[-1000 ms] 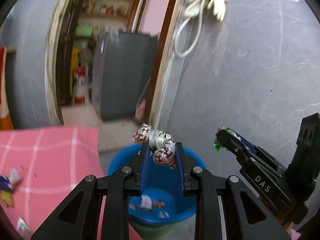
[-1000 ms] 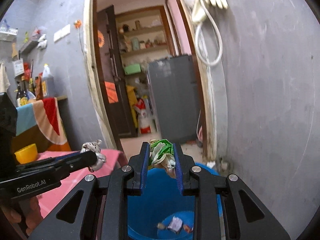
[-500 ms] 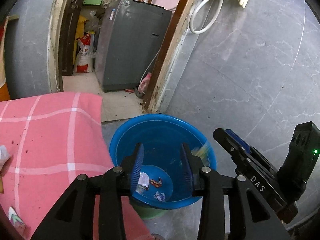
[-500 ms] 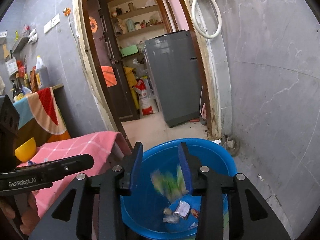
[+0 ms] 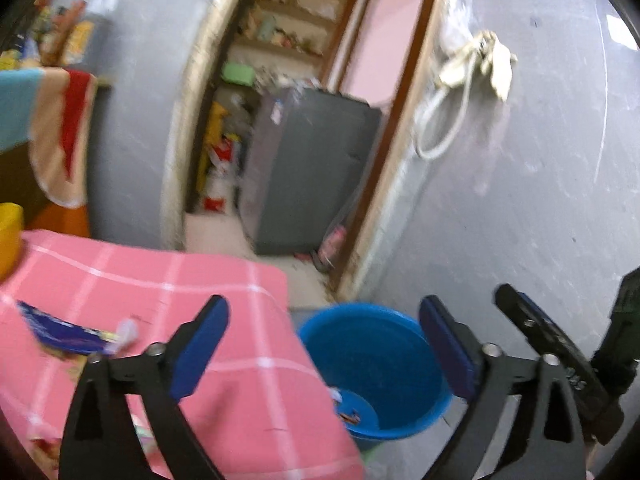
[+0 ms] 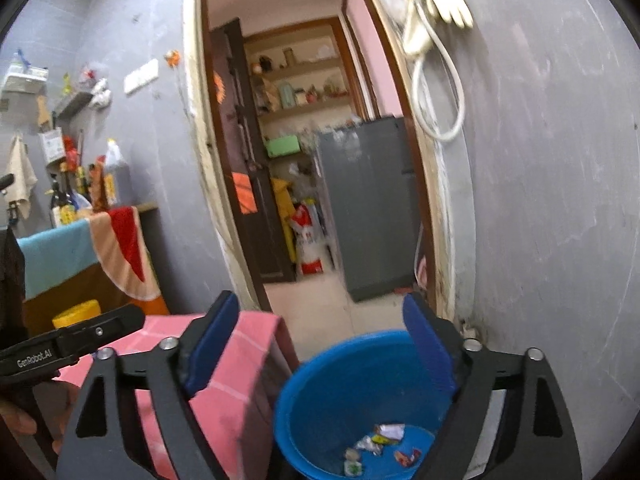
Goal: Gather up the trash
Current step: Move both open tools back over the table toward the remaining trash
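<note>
A blue bucket [image 5: 376,364] [image 6: 360,396] stands on the floor beside the pink checked table [image 5: 192,300] [image 6: 240,372]. Several crumpled wrappers [image 6: 380,446] lie in its bottom. My left gripper [image 5: 324,344] is wide open and empty, spanning the table's corner and the bucket. My right gripper [image 6: 320,340] is also wide open and empty, just above the bucket's rim. On the table lie a blue wrapper [image 5: 56,330] and a small whitish scrap [image 5: 128,330]. More wrappers [image 5: 44,444] show at the lower left, blurred.
The grey wall [image 6: 552,200] rises close on the right, with a hose and glove [image 6: 436,4] hanging on it. A doorway leads to a grey appliance [image 6: 368,204]. A yellow bowl [image 6: 76,314] and a draped cabinet [image 6: 80,248] stand to the left.
Both grippers opened and dropped their wrappers into the bucket. Both then opened wider and rose; the left one swung left over the table.
</note>
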Demonstrator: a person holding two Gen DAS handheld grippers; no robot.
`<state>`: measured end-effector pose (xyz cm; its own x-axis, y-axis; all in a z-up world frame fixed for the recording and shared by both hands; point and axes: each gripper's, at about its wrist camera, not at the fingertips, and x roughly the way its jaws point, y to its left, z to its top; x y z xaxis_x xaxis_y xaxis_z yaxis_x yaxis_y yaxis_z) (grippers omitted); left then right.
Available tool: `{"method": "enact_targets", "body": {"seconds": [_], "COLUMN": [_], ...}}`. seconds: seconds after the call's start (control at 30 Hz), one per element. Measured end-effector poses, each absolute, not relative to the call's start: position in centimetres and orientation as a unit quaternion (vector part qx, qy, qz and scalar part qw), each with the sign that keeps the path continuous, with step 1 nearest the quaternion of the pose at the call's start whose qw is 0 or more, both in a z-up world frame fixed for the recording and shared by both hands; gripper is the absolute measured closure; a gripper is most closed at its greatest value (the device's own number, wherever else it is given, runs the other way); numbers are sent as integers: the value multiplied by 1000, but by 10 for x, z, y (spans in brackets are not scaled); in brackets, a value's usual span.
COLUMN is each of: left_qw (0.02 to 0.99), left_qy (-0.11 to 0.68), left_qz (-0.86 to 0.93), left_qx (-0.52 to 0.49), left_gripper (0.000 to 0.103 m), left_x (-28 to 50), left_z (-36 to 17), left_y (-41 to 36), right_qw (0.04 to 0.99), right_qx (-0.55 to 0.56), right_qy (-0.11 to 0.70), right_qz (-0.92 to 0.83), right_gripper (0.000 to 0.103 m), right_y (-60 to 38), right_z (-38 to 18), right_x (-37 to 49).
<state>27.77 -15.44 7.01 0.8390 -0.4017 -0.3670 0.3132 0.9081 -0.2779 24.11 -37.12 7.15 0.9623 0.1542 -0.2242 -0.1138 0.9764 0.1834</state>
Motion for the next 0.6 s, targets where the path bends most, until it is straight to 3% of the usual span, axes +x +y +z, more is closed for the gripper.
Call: {"method": "enact_targets", "body": {"seconds": [0.13,0.6], "left_qw": [968,990], "left_qy": [176,104], "left_qz": [-149,-48], "left_qx": [-96,-78], "left_gripper": [3,2], "left_x": [256,184], "left_z": [82,94], "left_y": [-127,-35], "right_qw": [990,987], "right_qx": [78,56], "right_qy": [82,0], "right_qz": [81,149], "right_gripper": [0,0], "right_y": [-352,-271], "right_z": [89,105], "right_x": [227,189]}}
